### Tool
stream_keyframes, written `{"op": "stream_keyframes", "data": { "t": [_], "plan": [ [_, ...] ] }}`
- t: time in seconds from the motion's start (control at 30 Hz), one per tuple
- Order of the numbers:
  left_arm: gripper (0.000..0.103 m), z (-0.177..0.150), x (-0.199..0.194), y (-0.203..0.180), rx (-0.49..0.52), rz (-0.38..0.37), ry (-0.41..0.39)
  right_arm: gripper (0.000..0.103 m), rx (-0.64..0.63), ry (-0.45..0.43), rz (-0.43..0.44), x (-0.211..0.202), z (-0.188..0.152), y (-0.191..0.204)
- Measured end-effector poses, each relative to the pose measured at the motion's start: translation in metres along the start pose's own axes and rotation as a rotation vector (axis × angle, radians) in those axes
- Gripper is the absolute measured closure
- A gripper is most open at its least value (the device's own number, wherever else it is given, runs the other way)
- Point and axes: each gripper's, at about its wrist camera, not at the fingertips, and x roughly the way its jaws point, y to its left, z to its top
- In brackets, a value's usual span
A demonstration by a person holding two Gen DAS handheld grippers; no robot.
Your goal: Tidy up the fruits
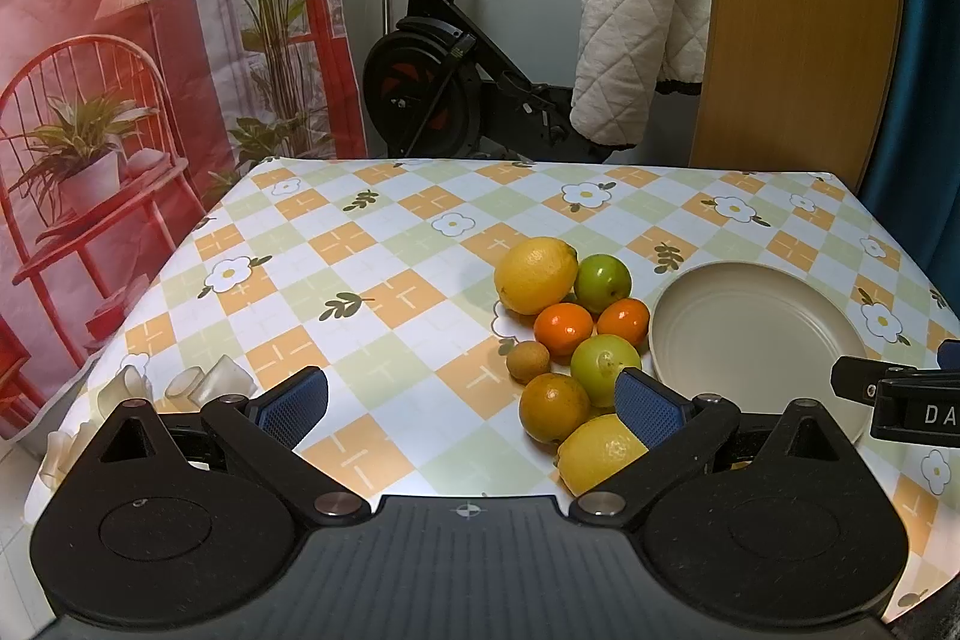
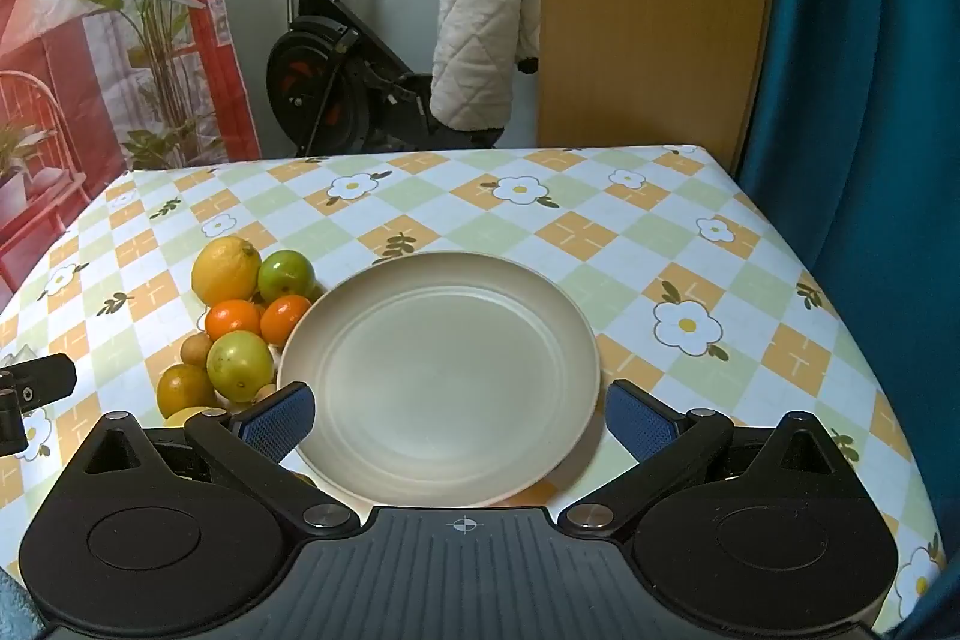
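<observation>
Here both tongs, left tongs (image 1: 474, 403) and right tongs (image 2: 461, 421), gape empty, the left's pad hiding part of a lemon (image 1: 600, 454).

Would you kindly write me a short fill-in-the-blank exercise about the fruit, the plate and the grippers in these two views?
1. The plate holds ____ fruit.
2. The fruit pile lies on the tablecloth, in the right wrist view to the ____ of the plate.
3. The pile contains ____ yellow lemons, one far and one near.
4. Both the left gripper and the right gripper have their jaws ____.

Answers: no; left; two; open
</observation>
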Motion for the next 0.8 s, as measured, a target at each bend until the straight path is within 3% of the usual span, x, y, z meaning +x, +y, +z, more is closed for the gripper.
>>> {"op": "stream_keyframes", "data": {
  "t": [0.8],
  "plan": [
    [0.000,-0.0011,0.0006,-0.0022,-0.001,-0.002,0.001,0.000,0.000,-0.003,0.000,-0.0002,-0.0014,0.0002]
  ]
}}
